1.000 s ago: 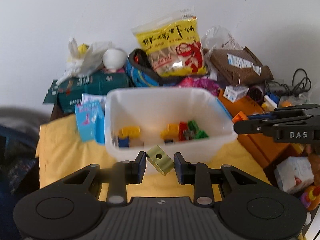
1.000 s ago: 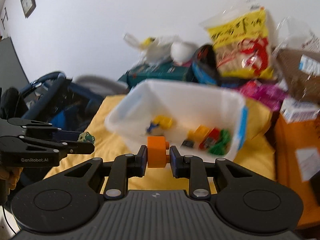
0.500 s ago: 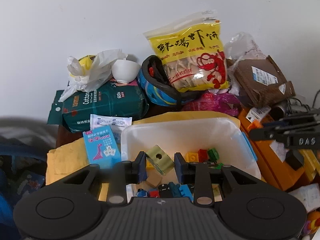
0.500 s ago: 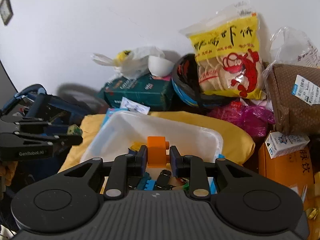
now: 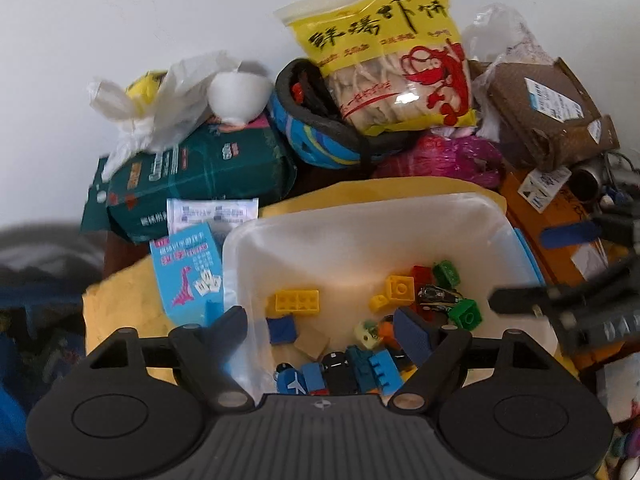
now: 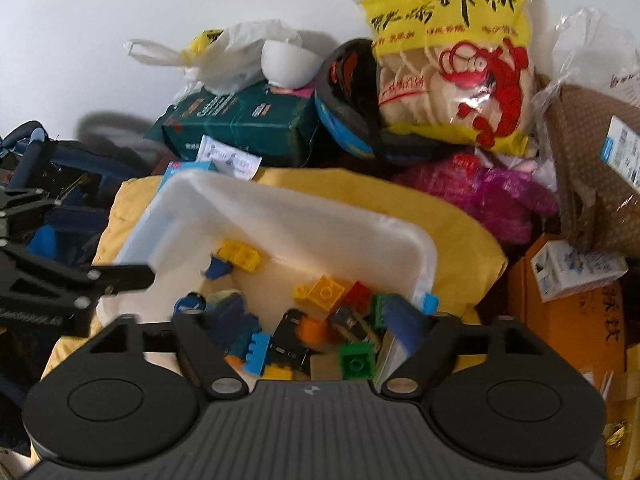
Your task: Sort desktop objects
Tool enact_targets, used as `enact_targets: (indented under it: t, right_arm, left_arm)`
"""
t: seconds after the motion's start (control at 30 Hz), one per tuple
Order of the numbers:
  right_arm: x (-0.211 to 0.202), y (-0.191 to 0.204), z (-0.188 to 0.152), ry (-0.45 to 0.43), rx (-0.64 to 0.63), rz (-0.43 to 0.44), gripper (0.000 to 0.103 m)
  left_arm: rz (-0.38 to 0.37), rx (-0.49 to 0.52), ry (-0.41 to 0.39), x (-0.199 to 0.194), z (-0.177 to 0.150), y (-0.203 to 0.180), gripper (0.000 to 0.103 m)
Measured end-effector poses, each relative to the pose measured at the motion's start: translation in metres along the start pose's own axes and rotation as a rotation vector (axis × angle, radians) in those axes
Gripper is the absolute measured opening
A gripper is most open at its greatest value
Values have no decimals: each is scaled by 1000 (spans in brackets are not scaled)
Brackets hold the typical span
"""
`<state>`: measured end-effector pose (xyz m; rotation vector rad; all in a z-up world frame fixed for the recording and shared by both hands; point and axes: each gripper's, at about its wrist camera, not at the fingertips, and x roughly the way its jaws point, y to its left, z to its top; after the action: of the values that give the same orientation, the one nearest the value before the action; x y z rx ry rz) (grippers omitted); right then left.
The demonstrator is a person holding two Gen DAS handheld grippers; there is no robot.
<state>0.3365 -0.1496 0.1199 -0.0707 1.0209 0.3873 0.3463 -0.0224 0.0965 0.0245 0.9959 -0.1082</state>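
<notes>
Orange block (image 6: 312, 328) lies in bin (image 6: 304, 220) under released, just-opened right hand-held gripper (image 6: 304, 320).

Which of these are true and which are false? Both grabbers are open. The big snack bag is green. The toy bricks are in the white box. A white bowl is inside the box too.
1. Both grabbers are open: true. The left gripper and right gripper have just opened, with nothing gripped.
2. Snack bag is green: false, it is yellow.
3. Toy bricks lie in the white box: true.
4. White bowl is inside the box: false, it sits on the dark green pack behind.
</notes>
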Motion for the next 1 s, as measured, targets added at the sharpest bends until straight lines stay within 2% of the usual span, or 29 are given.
enact_targets:
  t: [0.03,0.3,1.0]
  right_arm:
    - [-1,0,-2,-2,-2,7,97]
    - [-3,11,-14,-3,-49,19,97]
    - [-9,16,-28,-7,-46,10,99]
  left_arm:
    - [2,-13,5,1,1,1,83]
    - [42,2,12,4,6,-8,85]
    - [37,-21,45,2,-1,-9,85]
